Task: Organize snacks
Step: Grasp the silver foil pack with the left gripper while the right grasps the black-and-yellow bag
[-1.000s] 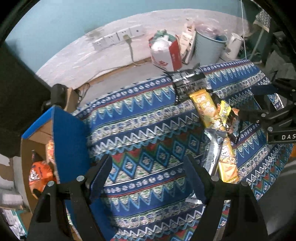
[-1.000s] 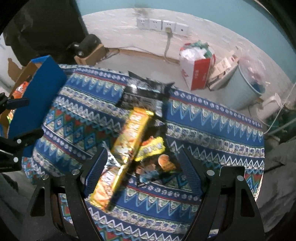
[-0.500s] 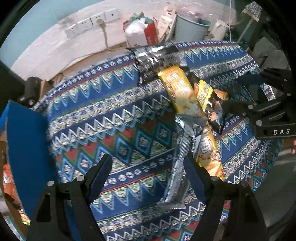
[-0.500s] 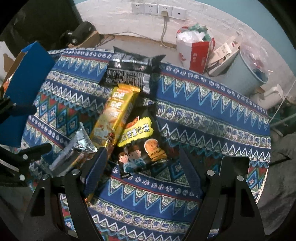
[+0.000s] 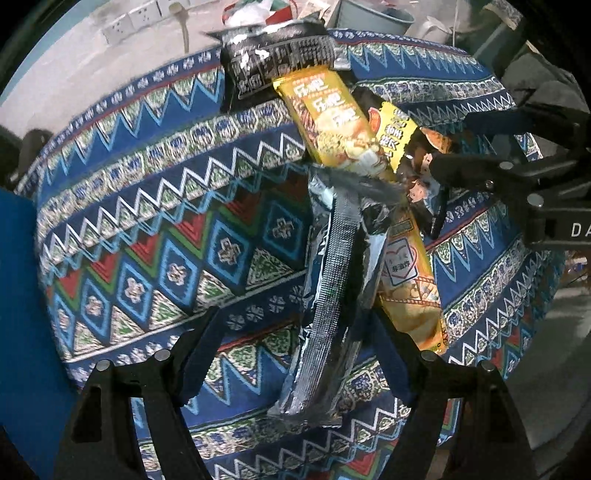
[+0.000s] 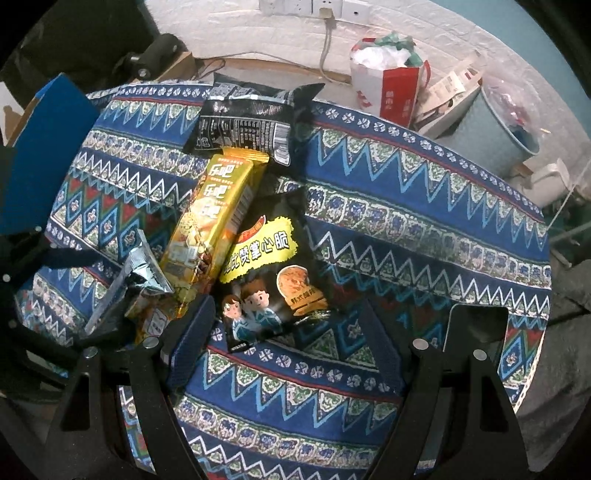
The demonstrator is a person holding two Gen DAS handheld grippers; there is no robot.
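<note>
Several snack packs lie in a heap on a patterned blue cloth (image 5: 155, 206). A silver pack (image 5: 332, 295) lies lowest, with its near end between the fingers of my open left gripper (image 5: 299, 354). A yellow pack (image 5: 332, 118), a black pack with cartoon children (image 6: 273, 273) and a black pack at the far edge (image 6: 251, 122) lie beyond. My right gripper (image 6: 284, 336) is open, its jaws either side of the cartoon pack's near end. It also shows in the left wrist view (image 5: 491, 147).
A blue box (image 6: 40, 147) stands at the cloth's left edge. Behind the table are a red and white bag (image 6: 388, 85), a pale bin (image 6: 495, 125), a white kettle (image 6: 546, 177) and wall sockets (image 6: 314, 7).
Both grippers have moved forward and down toward the snack heap. The silver pack now lies between the left fingers and the cartoon pack between the right fingers.
</note>
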